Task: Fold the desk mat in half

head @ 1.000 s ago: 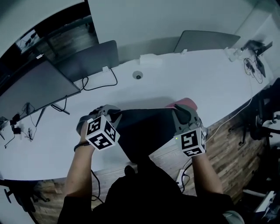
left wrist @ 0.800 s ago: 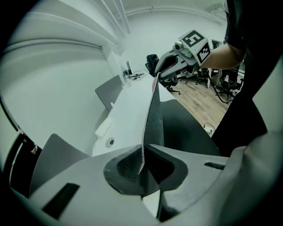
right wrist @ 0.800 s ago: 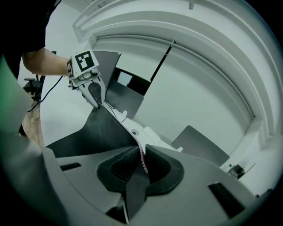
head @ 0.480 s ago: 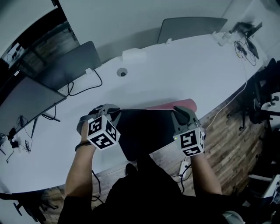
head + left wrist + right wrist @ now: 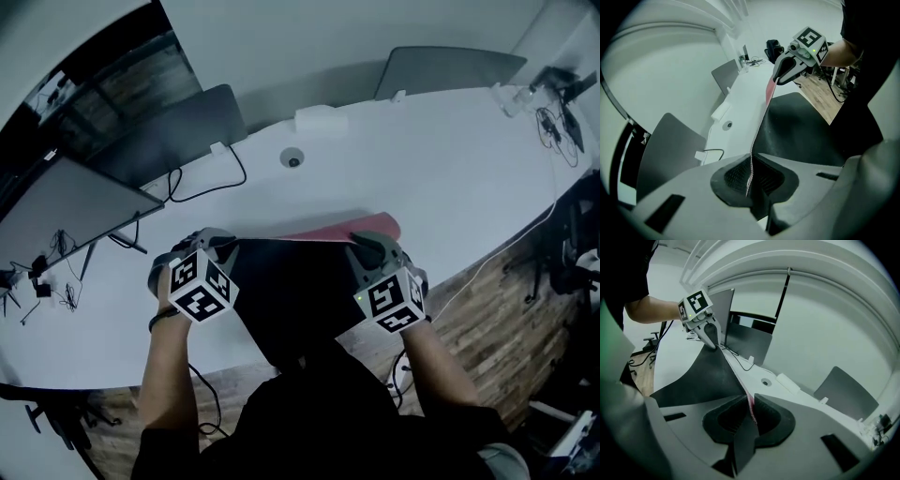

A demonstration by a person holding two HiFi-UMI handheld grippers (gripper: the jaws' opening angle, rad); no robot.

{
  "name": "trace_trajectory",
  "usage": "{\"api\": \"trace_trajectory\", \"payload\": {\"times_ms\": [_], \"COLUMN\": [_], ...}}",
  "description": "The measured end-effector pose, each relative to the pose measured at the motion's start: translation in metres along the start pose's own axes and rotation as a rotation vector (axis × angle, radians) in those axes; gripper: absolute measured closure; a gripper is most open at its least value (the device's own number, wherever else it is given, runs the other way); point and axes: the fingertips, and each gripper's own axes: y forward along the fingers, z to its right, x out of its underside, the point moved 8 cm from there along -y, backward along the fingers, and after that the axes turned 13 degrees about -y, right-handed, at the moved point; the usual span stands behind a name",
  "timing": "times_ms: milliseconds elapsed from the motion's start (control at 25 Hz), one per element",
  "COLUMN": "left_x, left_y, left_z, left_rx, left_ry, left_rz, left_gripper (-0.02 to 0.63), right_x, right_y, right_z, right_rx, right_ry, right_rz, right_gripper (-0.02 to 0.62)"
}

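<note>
Mid-fold: desk mat [image 5: 291, 281] edge pinched tight in left tool [image 5: 222, 246] and right tool [image 5: 363, 247], near the front edge of the surface [image 5: 441, 159]. Next, lay it onto the other edge.

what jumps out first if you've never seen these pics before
The black mat, pink on its other side, is stretched taut between the left gripper and the right gripper, each shut on one end of its raised edge. Around it runs a long white desk, with dark monitors along its left.
</note>
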Motion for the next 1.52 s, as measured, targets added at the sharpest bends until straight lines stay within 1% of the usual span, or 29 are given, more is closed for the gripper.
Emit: {"api": "trace_trajectory", "payload": {"times_ms": [120, 200, 280, 440, 600, 680, 720, 760, 840, 920, 1040, 1120, 1280, 1360, 1440, 1520], "left_x": [0.012, 0.012, 0.006, -0.006, -0.004, -0.001, 0.000, 0.001, 0.001, 0.002, 0.004, 0.005, 0.010, 0.015, 0.021, 0.028], "left_y": [-0.001, 0.003, 0.010, 0.028, 0.050, 0.060, 0.064, 0.069, 0.077, 0.086, 0.096, 0.097, 0.095, 0.091, 0.084, 0.072], "left_z": [-0.016, -0.026, -0.033, -0.041, -0.046, -0.046, -0.047, -0.047, -0.048, -0.050, -0.052, -0.053, -0.045, -0.036, -0.022, -0.003], "left_rx": [-0.035, -0.067, -0.080, -0.056, -0.049, -0.037, -0.031, -0.028, -0.031, -0.038, -0.062, -0.084, -0.063, -0.052, -0.033, 0.004], "left_ry": [-0.037, -0.039, -0.038, -0.028, -0.028, -0.045, -0.056, -0.065, -0.071, -0.053, -0.020, -0.016, -0.045, -0.062, -0.089, -0.143], "left_rz": [0.002, 0.003, 0.003, 0.003, -0.042, -0.053, -0.050, -0.044, -0.038, -0.057, -0.095, -0.102, -0.090, -0.074, -0.047, 0.004], "left_gripper": [0.581, 0.581, 0.581, 0.580, 0.580, 0.580, 0.580, 0.581, 0.581, 0.581, 0.581, 0.575, 0.566, 0.549, 0.530, 0.523], "right_x": [-0.010, -0.013, -0.011, 0.004, 0.022, 0.032, 0.036, 0.040, 0.048, 0.052, 0.057, 0.062, 0.064, 0.062, 0.054, 0.043], "right_y": [0.019, 0.030, 0.037, 0.051, 0.063, 0.069, 0.072, 0.077, 0.089, 0.100, 0.107, 0.109, 0.105, 0.102, 0.094, 0.080], "right_z": [0.001, 0.007, 0.014, 0.030, 0.047, 0.058, 0.062, 0.064, 0.062, 0.055, 0.045, 0.040, 0.031, 0.023, 0.013, -0.002], "right_rx": [-0.062, -0.083, -0.097, -0.122, -0.114, -0.102, -0.106, -0.117, -0.153, -0.182, -0.203, -0.212, -0.229, -0.233, -0.229, -0.225], "right_ry": [-0.034, -0.047, -0.056, -0.040, -0.009, 0.010, 0.020, 0.027, 0.026, 0.016, 0.032, 0.052, 0.060, 0.054, 0.037, 0.017], "right_rz": [0.013, 0.004, -0.014, -0.040, -0.059, -0.069, -0.073, -0.079, -0.098, -0.111, -0.108, -0.110, -0.112, -0.110, -0.107, -0.101], "right_gripper": [0.551, 0.551, 0.551, 0.543, 0.532, 0.555, 0.581, 0.589, 0.590, 0.589, 0.589, 0.589, 0.581, 0.568, 0.557, 0.551]}}
